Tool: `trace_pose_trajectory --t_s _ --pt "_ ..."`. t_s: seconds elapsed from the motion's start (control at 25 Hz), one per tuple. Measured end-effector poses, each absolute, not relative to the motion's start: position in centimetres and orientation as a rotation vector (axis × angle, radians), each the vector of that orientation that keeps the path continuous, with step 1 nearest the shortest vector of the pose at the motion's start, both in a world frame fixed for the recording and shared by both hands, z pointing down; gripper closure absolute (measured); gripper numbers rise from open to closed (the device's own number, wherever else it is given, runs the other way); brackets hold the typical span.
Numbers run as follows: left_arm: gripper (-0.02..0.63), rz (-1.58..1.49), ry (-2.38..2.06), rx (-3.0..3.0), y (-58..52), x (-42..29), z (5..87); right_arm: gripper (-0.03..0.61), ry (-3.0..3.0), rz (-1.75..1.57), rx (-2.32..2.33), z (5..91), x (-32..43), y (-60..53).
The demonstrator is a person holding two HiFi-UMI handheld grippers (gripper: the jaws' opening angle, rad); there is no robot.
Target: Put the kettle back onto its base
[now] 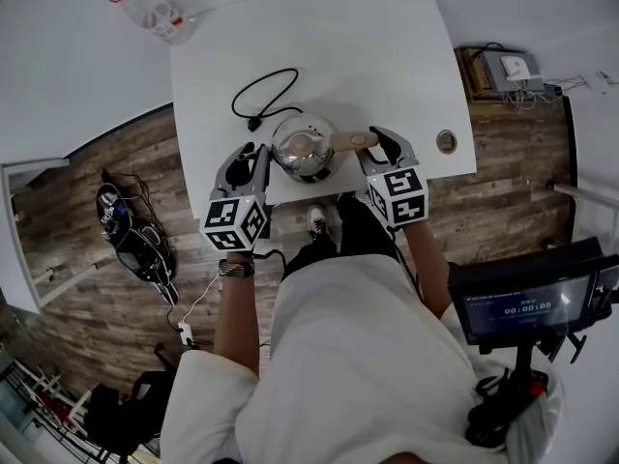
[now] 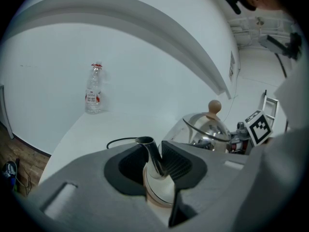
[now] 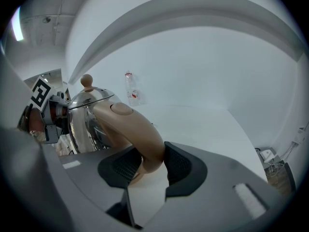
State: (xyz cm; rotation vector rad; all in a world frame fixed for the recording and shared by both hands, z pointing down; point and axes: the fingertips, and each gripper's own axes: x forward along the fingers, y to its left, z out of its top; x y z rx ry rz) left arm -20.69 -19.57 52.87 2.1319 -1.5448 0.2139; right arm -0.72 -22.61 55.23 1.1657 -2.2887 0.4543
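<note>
A shiny steel kettle with a wooden lid knob stands near the front edge of the white table. My left gripper is shut on its short spout, which rises between the dark pads. My right gripper is shut on the tan handle, which curves down from the kettle into the jaws. A pale rounded part shows under the spout; I cannot tell whether it is the base. A black cord with a plug lies looped behind the kettle.
A clear plastic bottle with a red cap stands at the table's far left corner. A round cable hole is at the table's front right. On the wooden floor are bags at left and a screen on a stand at right.
</note>
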Motion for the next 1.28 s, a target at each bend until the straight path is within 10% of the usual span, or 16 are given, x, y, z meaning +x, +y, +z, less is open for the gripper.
trace_pose_trajectory --t_s 1.28 --pt "0.509 0.217 -1.623 2.137 -20.0 -21.0 53.4 0.427 -2.273 0.493 1.193 57.2 -0.7 -22.9"
